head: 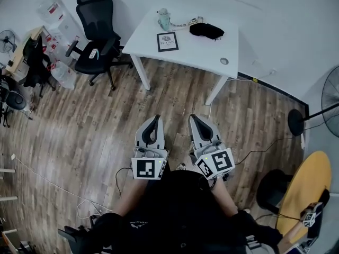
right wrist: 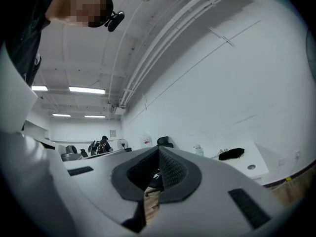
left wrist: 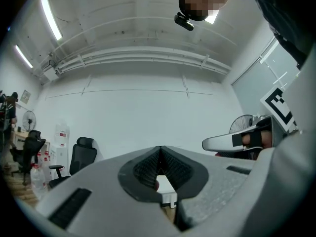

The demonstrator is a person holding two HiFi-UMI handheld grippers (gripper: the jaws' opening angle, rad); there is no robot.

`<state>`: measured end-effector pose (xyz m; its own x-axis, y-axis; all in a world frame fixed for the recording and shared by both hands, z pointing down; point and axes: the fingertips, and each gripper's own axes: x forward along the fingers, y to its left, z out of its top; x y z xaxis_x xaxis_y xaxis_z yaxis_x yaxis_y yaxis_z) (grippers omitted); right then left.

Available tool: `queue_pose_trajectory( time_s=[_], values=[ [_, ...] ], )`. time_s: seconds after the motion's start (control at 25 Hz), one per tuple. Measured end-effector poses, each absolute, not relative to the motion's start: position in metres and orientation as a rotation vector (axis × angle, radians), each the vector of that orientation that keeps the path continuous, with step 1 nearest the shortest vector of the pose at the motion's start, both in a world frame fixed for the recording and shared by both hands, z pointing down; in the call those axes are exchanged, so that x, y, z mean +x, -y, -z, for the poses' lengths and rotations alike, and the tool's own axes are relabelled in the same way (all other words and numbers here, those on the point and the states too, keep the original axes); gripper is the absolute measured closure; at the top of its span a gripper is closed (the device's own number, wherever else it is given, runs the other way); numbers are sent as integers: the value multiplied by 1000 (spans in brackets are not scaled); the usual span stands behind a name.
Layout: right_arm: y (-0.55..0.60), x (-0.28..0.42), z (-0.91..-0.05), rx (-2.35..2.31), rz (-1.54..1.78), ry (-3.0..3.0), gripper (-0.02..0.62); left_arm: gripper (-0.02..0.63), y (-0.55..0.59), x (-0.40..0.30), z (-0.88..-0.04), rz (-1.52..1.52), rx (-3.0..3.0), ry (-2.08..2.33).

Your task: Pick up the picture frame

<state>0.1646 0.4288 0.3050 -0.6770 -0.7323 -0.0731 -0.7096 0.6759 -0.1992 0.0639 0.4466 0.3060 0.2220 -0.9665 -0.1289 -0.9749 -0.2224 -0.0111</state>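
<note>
The picture frame [head: 167, 42] lies flat on the white table [head: 190, 52] far ahead, a dark frame round a pale print. Behind it on the table stand a pale bottle [head: 163, 19] and a black pouch [head: 206, 30]. My left gripper [head: 157, 118] and my right gripper [head: 194, 117] are held side by side over the wooden floor, well short of the table, both pointing toward it. In the left gripper view the jaws meet at their tips [left wrist: 159, 149] with nothing between them. The right gripper [right wrist: 159, 150] is shut and empty too, with the black pouch [right wrist: 231, 153] off to its right.
A black office chair [head: 95, 30] stands left of the table, with large water bottles [head: 55, 15] beside it. A floor fan [head: 332, 97] and a round yellow table [head: 307, 187] are at the right. Cables trail over the wooden floor [head: 79, 136].
</note>
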Motion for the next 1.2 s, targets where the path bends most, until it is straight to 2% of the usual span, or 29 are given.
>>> queue_pose_trajectory(
  time_s=[0.84, 1.2],
  values=[
    [-277, 94, -325, -1246, 252, -2802, 597, 600, -276, 8, -316, -245, -2485, -1831],
    [-211, 48, -324, -1298, 244, -2785, 597, 600, -207, -47, -328, -176, -2543, -1858]
  ],
)
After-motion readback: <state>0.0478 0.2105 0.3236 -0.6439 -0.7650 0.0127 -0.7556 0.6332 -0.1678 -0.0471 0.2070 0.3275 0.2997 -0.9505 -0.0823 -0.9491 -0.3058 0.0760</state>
